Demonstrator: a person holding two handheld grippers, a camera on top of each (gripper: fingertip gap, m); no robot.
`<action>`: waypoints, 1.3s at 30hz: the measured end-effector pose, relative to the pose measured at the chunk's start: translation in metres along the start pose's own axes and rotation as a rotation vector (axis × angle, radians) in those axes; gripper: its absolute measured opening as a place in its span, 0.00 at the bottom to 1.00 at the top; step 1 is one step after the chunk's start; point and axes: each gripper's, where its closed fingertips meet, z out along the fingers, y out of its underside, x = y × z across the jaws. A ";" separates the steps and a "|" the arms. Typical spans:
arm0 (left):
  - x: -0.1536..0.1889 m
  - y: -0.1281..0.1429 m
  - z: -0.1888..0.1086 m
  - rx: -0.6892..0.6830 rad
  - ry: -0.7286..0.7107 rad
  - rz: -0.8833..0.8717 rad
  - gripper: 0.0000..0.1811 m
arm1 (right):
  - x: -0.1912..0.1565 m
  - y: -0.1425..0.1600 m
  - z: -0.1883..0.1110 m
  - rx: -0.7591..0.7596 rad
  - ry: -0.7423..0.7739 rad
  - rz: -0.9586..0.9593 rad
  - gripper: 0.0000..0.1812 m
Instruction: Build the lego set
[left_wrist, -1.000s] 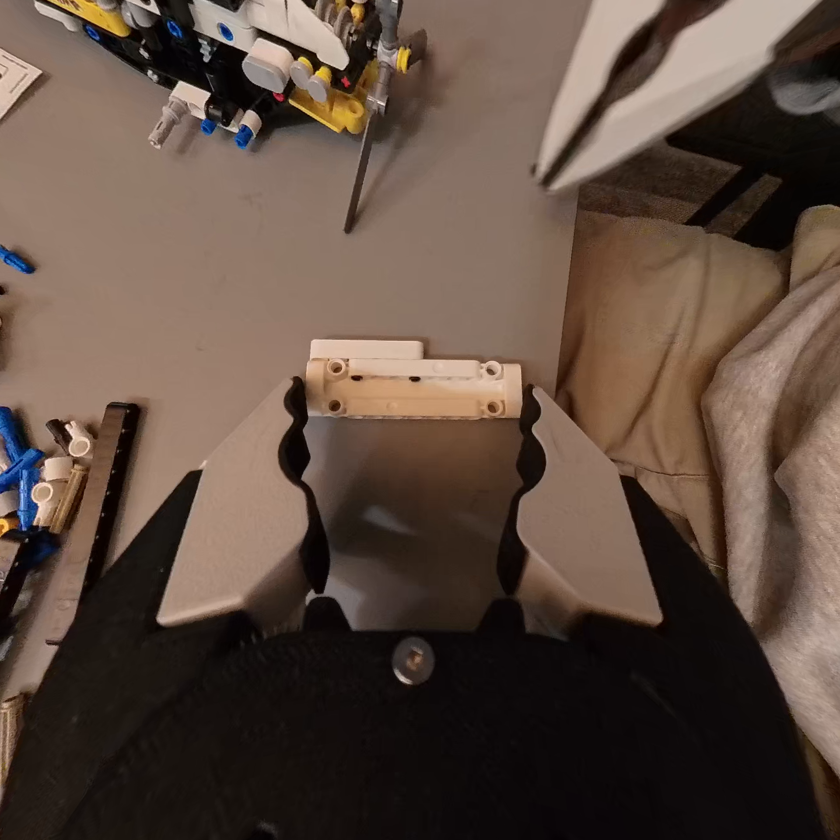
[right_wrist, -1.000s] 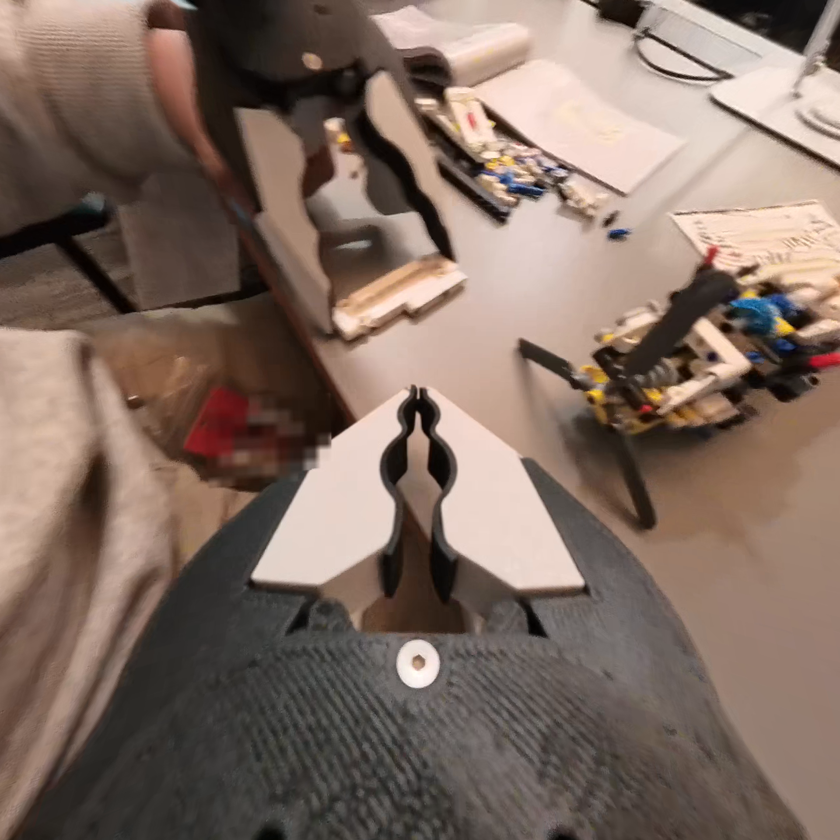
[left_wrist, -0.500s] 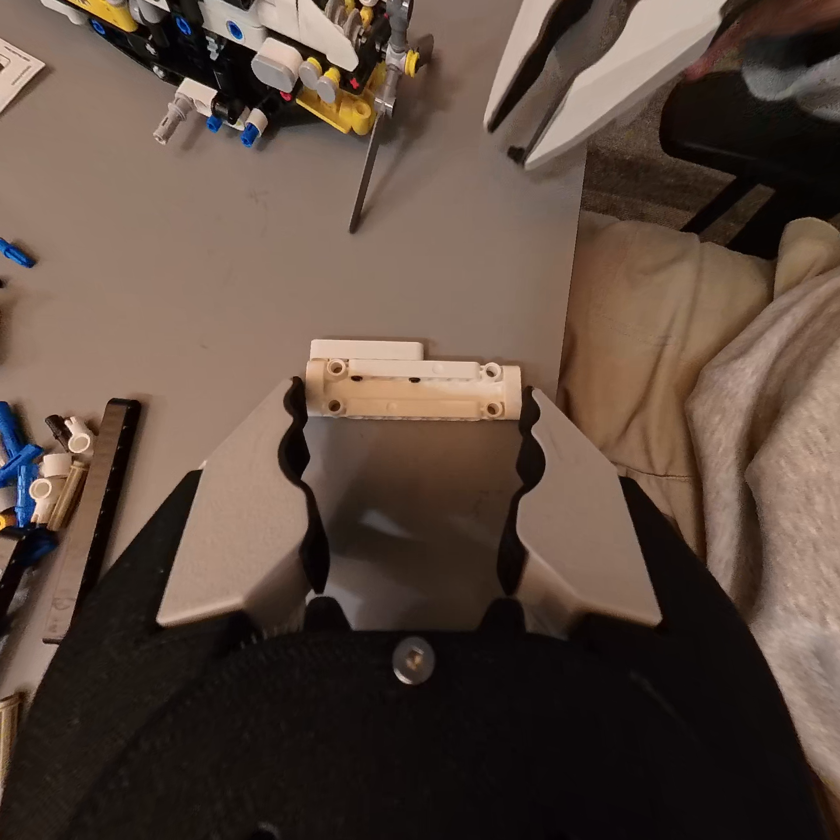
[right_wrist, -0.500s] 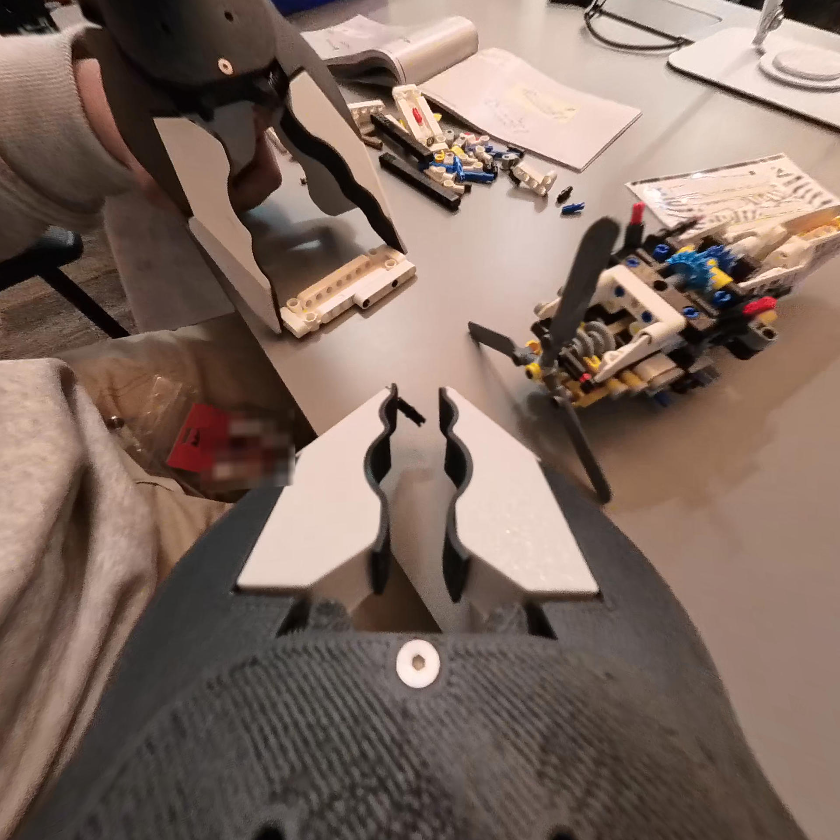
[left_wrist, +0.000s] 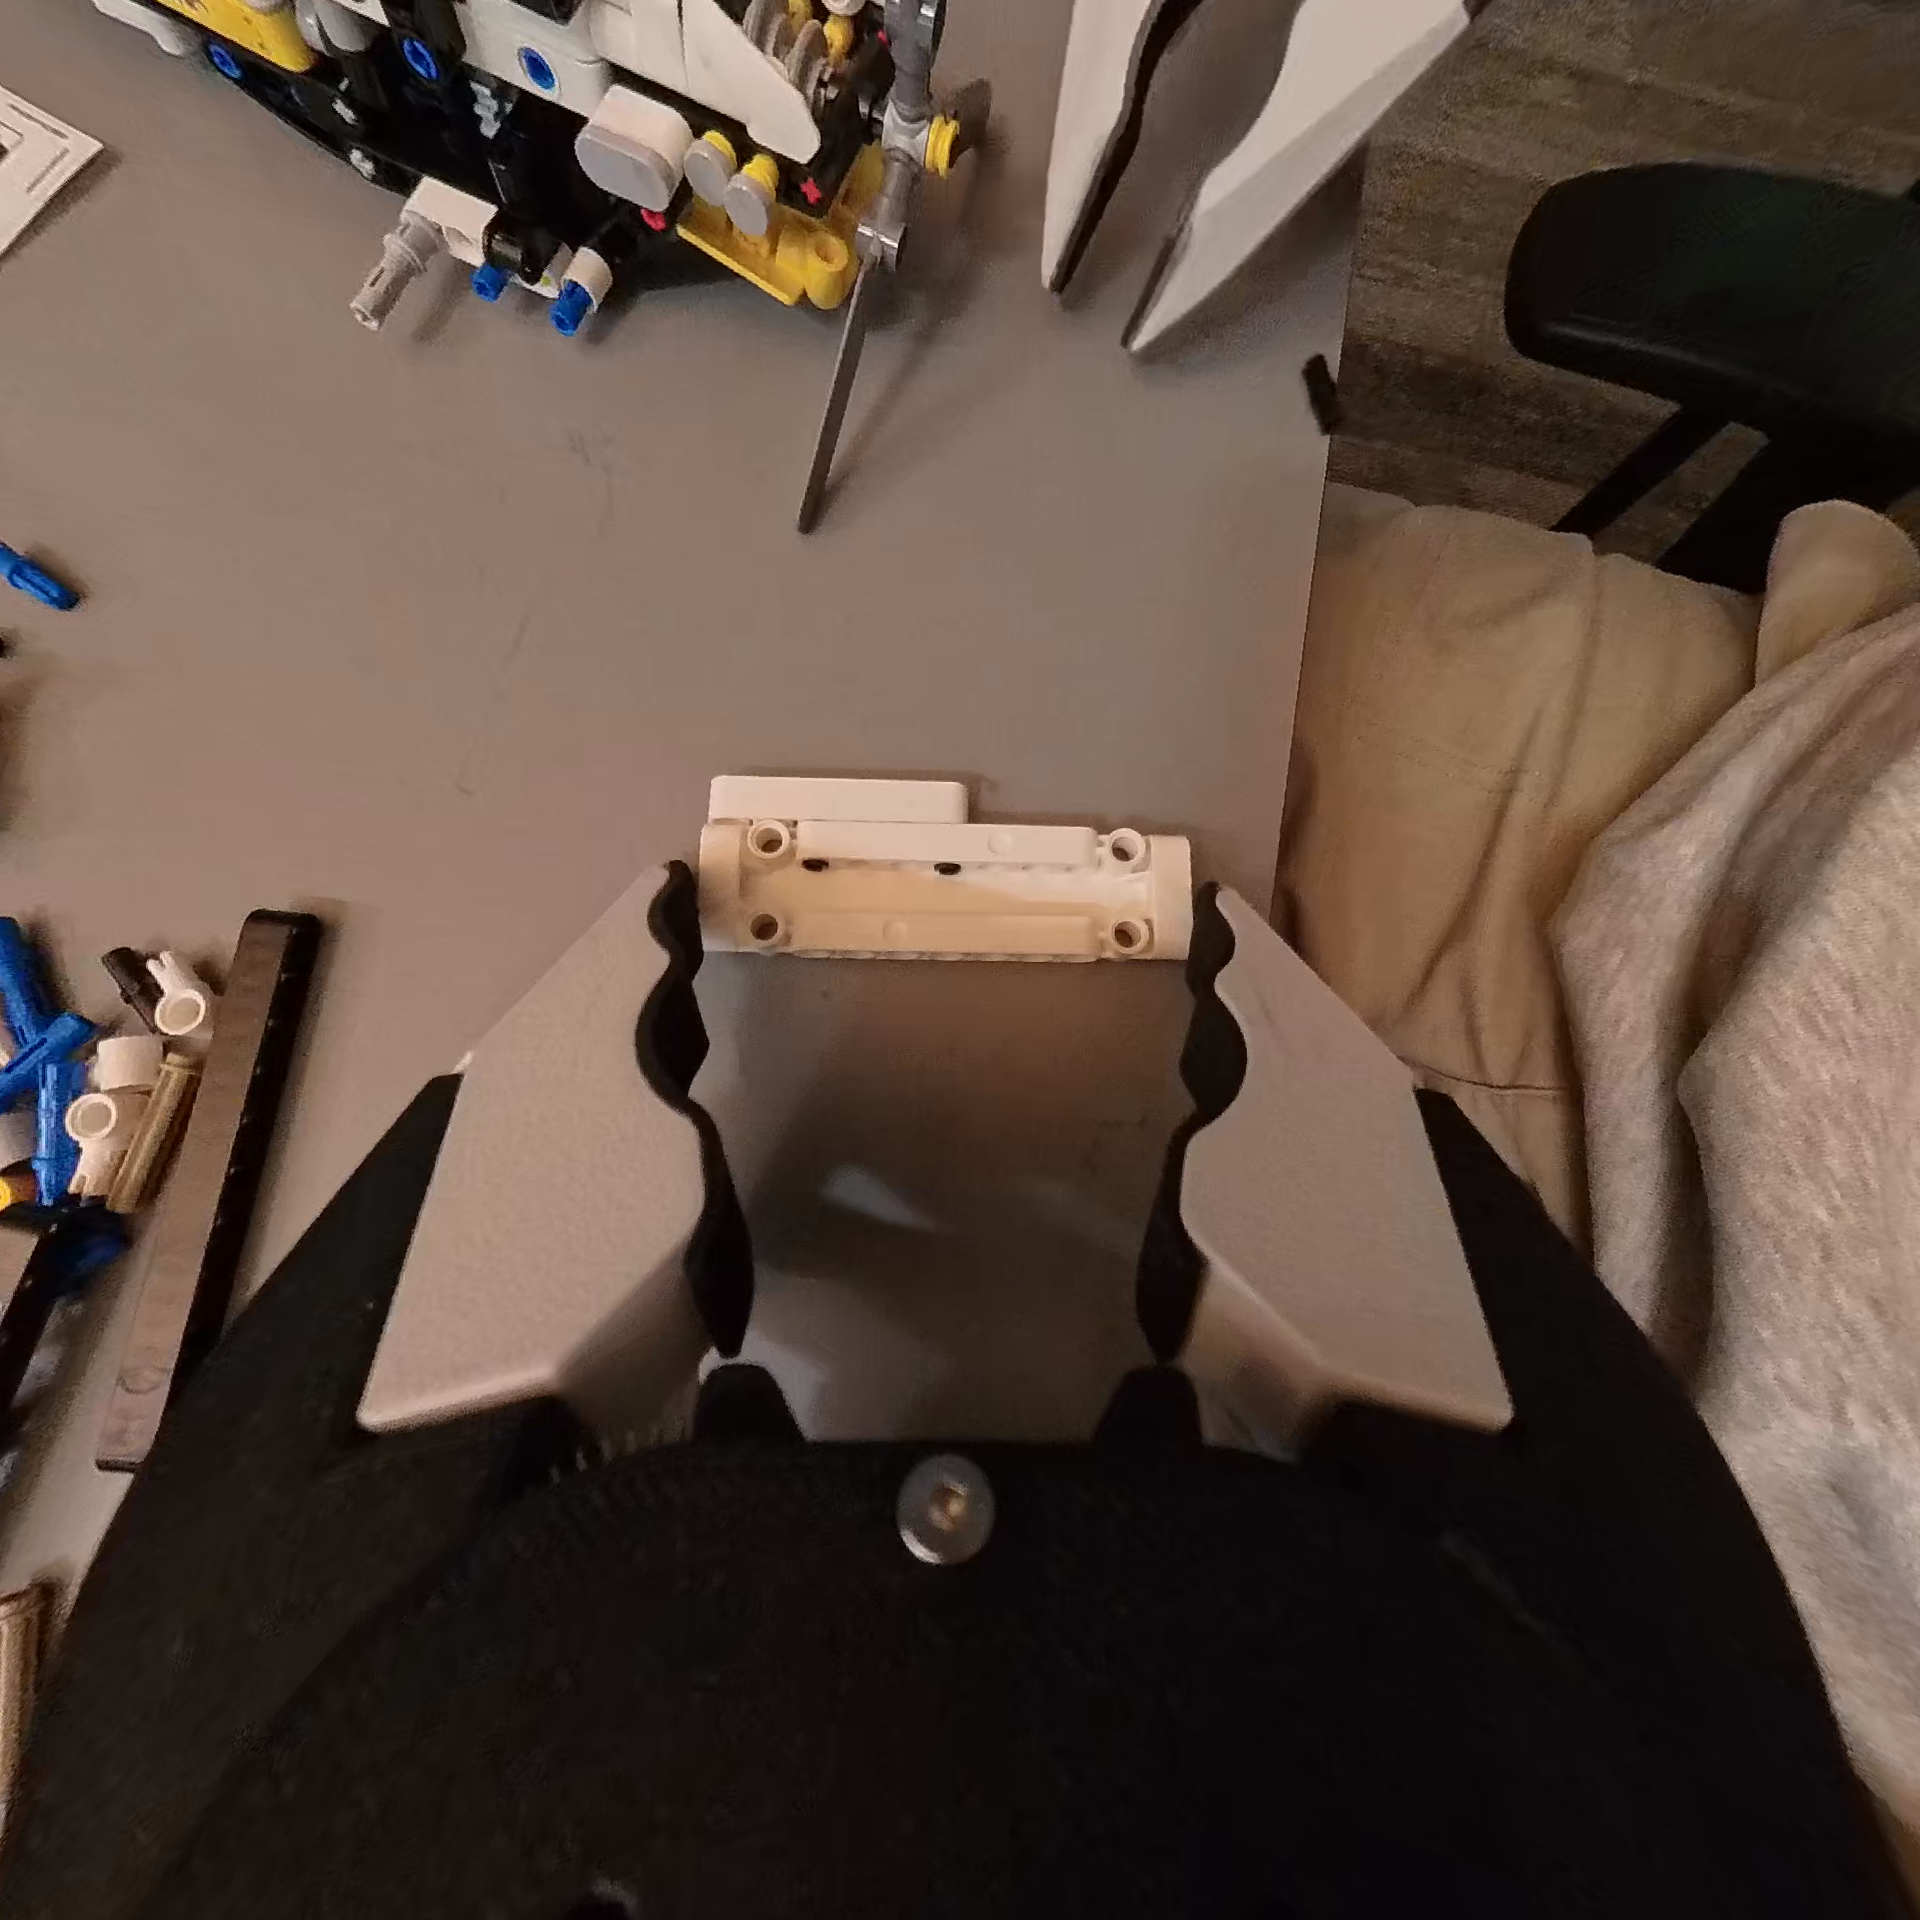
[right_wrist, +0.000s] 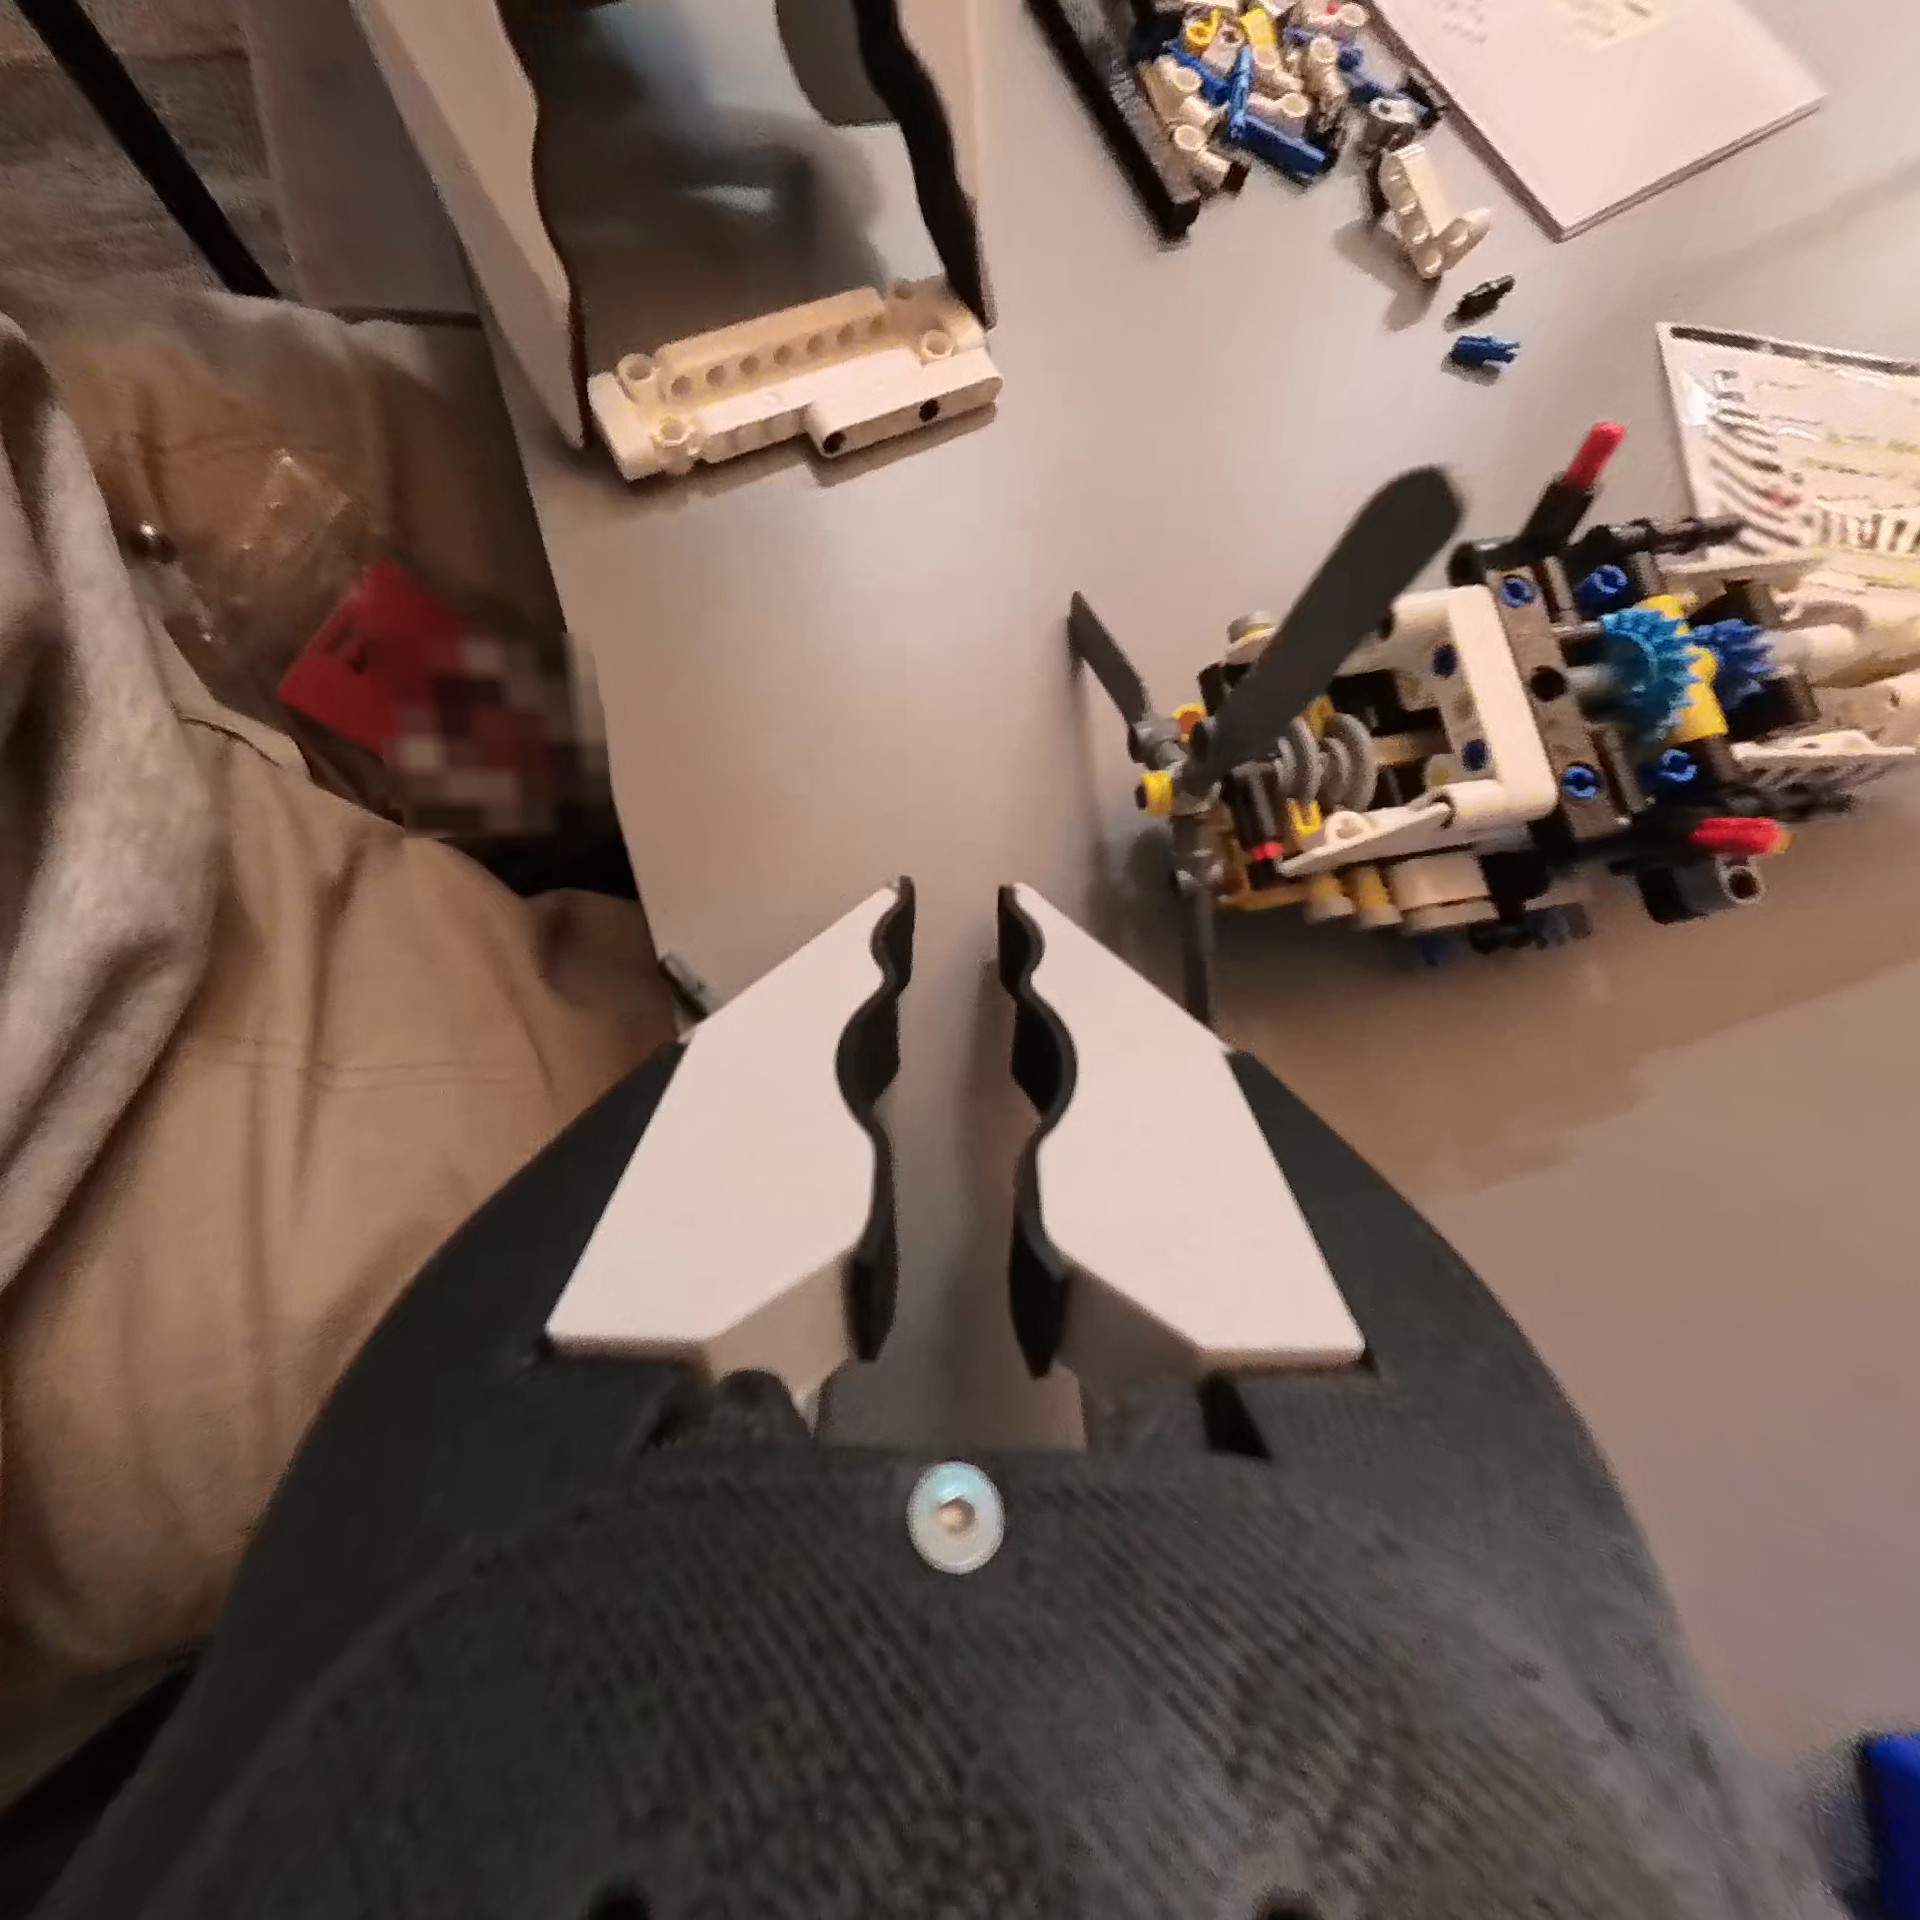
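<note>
Now the left gripper (left_wrist: 935, 914) stands over the grey counter (left_wrist: 520, 623) with its jaws spread wide, one fingertip at each end of a long white lego beam piece with round holes (left_wrist: 940, 899). The piece lies flat on the counter near the edge, and whether the tips really press on it cannot be told. In the right wrist view this same white piece (right_wrist: 800, 390) shows a row of holes along its side.

The right gripper (right_wrist: 956, 914) hovers above the counter edge with its jaws parted by a narrow gap and nothing between them. A small black pin (left_wrist: 1320, 390) lies at the counter edge just beside its tips.

Farther on the counter stands the partly built lego model in black, white and yellow with a dark propeller (right_wrist: 1455, 748). A pile of small blue and white lego parts (left_wrist: 73, 1081) lies beside a long black beam (left_wrist: 229, 1164). A white instruction booklet (right_wrist: 1600, 94) and a printed sticker sheet (right_wrist: 1808, 447) lie beyond the model.
</note>
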 end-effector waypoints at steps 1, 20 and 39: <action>0.000 0.000 0.000 0.000 -0.001 0.001 0.52 | 0.000 -0.002 -0.001 0.014 0.001 0.016 0.07; 0.001 -0.002 -0.001 0.016 0.034 -0.032 0.52 | -0.102 0.016 -0.012 0.107 -0.117 0.148 0.06; -0.009 0.001 0.002 -0.009 -0.081 -0.004 0.52 | -0.177 0.014 -0.024 0.082 -0.117 0.162 0.06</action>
